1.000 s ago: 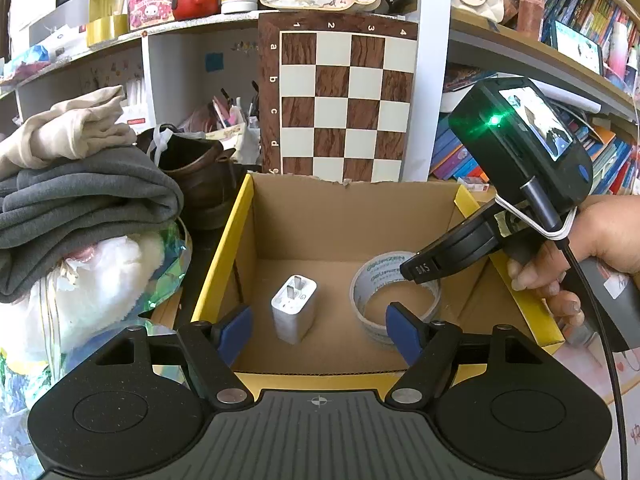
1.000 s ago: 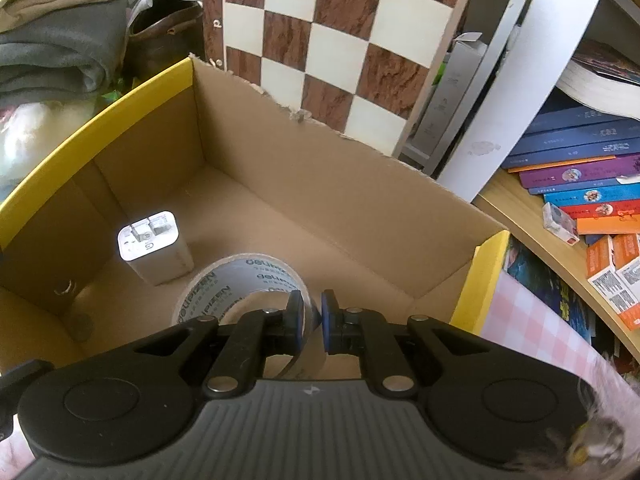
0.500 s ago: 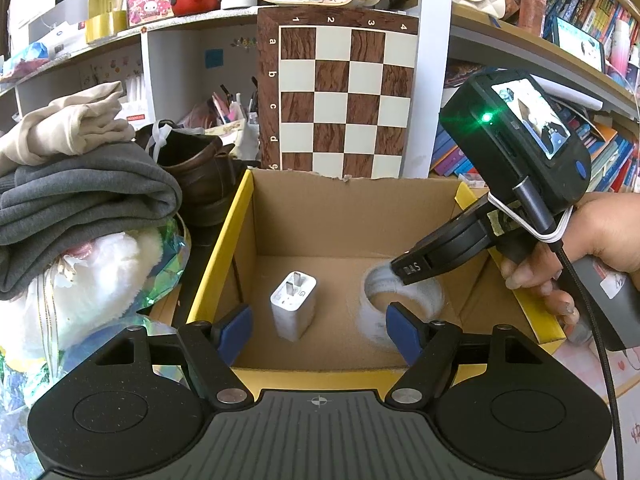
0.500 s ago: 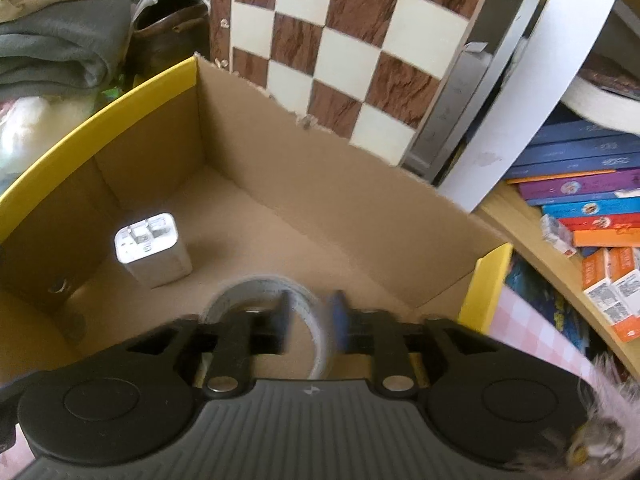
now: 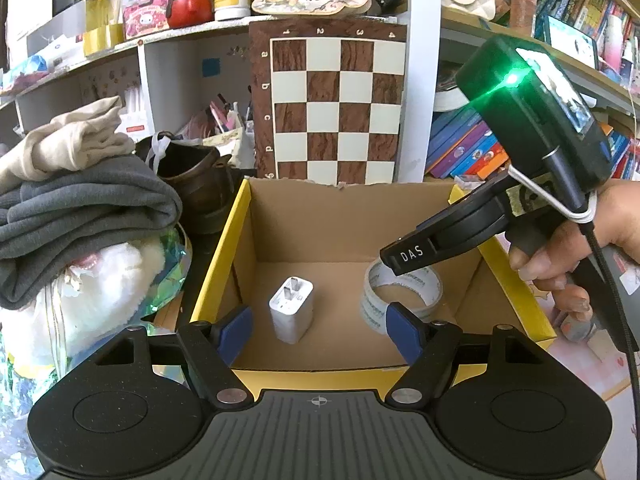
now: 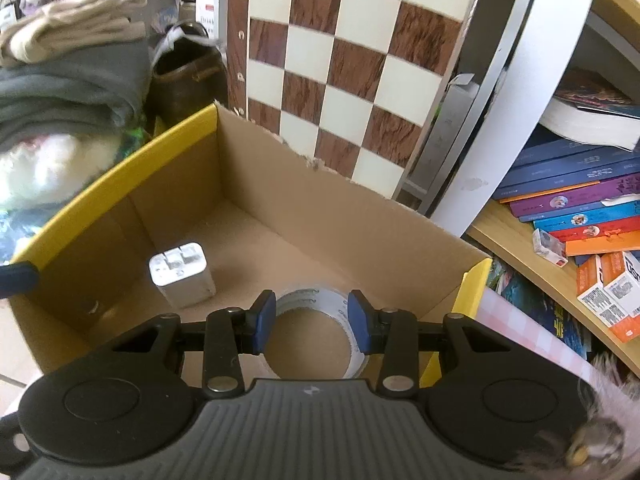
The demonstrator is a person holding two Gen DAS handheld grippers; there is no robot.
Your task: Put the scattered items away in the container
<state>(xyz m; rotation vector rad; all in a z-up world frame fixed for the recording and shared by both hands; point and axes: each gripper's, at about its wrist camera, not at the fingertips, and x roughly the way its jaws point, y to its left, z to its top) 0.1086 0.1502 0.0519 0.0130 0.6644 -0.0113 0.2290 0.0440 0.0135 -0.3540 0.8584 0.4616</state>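
You've got two things down in the cardboard box (image 5: pixel 344 216) already: the white charger (image 5: pixel 291 308) standing on its end, prongs up, toward the lower left of the box floor in the left wrist view, and the roll of tape (image 5: pixel 404 292) lying flat toward the lower right, well apart from it. Nothing else shows inside the box.

Your right gripper (image 6: pixel 312 320) hangs right above that tape (image 6: pixel 316 320), its fingers (image 6: pixel 264 316) parted and not pressing on anything; the roll sits on the box floor below them, seen through the gap. So the tape reads as dropped off, job done for that item.

Your left gripper (image 5: pixel 318 330) sits at the near yellow rim of the box, low in its frame, fingers (image 5: pixel 236 330) spread wide with nothing between them.

What's left? Hard to call from here. Neither view shows a loose small item waiting on the bench. Around the box you've got folded clothes (image 5: pixel 76 208) stacked at the left of the frame, a brown shoe (image 5: pixel 192 184) behind the box's left corner, a chessboard (image 5: pixel 332 108) propped up behind it, and books (image 6: pixel 576 216) on the shelf at the right. Whether any of those counts as scattered, I can't tell. My guess is you're well along, with both hands free for whatever comes next.
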